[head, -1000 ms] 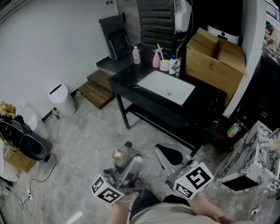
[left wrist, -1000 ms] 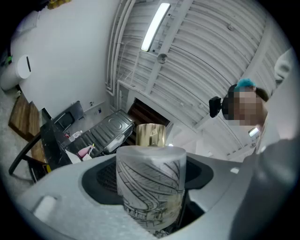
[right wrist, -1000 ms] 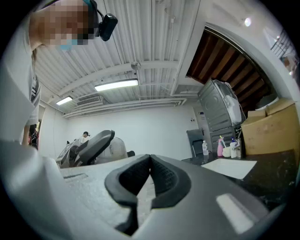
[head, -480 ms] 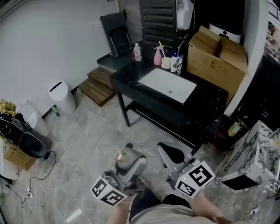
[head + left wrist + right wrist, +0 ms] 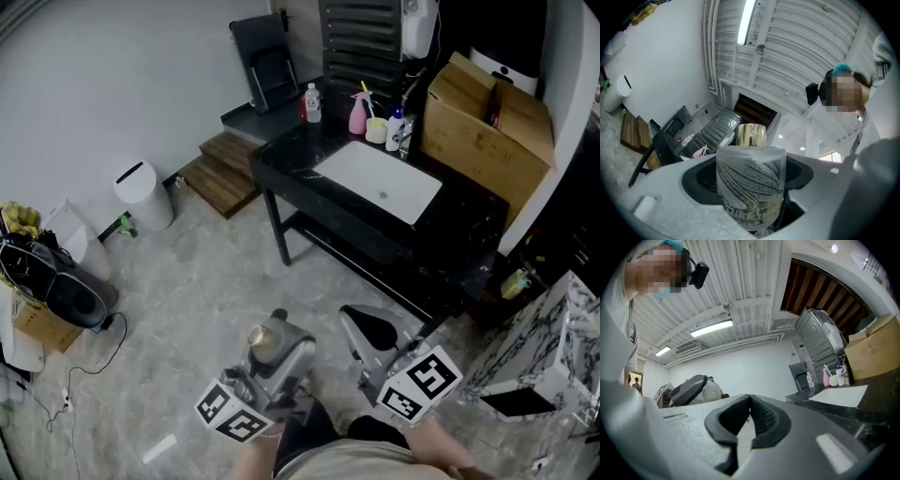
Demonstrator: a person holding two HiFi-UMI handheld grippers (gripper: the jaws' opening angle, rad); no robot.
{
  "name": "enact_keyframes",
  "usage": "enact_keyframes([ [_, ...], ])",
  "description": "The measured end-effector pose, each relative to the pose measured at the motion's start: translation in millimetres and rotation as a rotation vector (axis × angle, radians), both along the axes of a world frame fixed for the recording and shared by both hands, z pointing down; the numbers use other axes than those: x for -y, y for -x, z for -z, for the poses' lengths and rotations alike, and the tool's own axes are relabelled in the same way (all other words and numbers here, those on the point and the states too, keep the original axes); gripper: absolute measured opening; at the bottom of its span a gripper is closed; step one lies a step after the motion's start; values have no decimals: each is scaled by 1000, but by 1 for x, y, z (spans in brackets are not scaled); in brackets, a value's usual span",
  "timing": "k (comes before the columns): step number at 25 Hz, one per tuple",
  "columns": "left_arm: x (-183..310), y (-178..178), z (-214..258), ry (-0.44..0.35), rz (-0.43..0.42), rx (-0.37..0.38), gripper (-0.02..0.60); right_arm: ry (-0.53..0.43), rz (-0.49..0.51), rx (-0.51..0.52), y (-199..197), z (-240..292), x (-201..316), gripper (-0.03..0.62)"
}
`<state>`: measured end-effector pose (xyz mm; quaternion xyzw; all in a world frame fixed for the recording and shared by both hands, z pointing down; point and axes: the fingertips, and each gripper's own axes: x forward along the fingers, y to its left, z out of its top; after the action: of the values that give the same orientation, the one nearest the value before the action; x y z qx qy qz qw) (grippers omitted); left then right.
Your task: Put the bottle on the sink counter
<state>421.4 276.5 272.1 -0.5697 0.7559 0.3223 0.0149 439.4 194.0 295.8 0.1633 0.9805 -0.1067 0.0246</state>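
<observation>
My left gripper [image 5: 274, 345] is shut on a frosted glass bottle [image 5: 265, 343] with a gold cap and dark line drawings; in the left gripper view the bottle [image 5: 750, 185] stands upright between the jaws, filling the middle. To the right of it my right gripper [image 5: 364, 336] is shut with nothing in it, its black pads [image 5: 761, 420] pressed together. Both are held low over the grey floor, well short of the black sink counter [image 5: 286, 167] with its white basin [image 5: 380, 183], which lies ahead at the upper middle.
At the counter's back edge stand a small clear bottle [image 5: 312, 103], a pink spray bottle [image 5: 358, 114] and other containers. A cardboard box [image 5: 487, 127] occupies its right end. A wooden step [image 5: 225, 172], white bin [image 5: 145, 195] and black bag [image 5: 61, 295] lie left.
The view has shifted so the counter and sink sit a little further right and lower in frame. Both grippers keep their places, the left still holding the bottle.
</observation>
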Motion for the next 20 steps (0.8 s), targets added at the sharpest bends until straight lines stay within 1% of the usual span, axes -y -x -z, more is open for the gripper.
enact_keyframes([
  [4,-2,49,4,-21,19,-3,351,-5,0,-6,45,2,1,3],
  [7,6,93,8,-37,8,-5,351,-80,5,8,86,8,1,3],
  [9,14,123,11,-31,-12,-4,351,-109,21,7,116,13,0,3],
  [12,20,165,19,-25,-38,18,351,-125,14,18,159,25,1,3],
  [16,16,221,28,-63,-55,16,351,-144,-14,24,217,33,5,3],
  [20,1,271,31,-80,-55,18,351,-133,-49,47,270,39,4,3],
])
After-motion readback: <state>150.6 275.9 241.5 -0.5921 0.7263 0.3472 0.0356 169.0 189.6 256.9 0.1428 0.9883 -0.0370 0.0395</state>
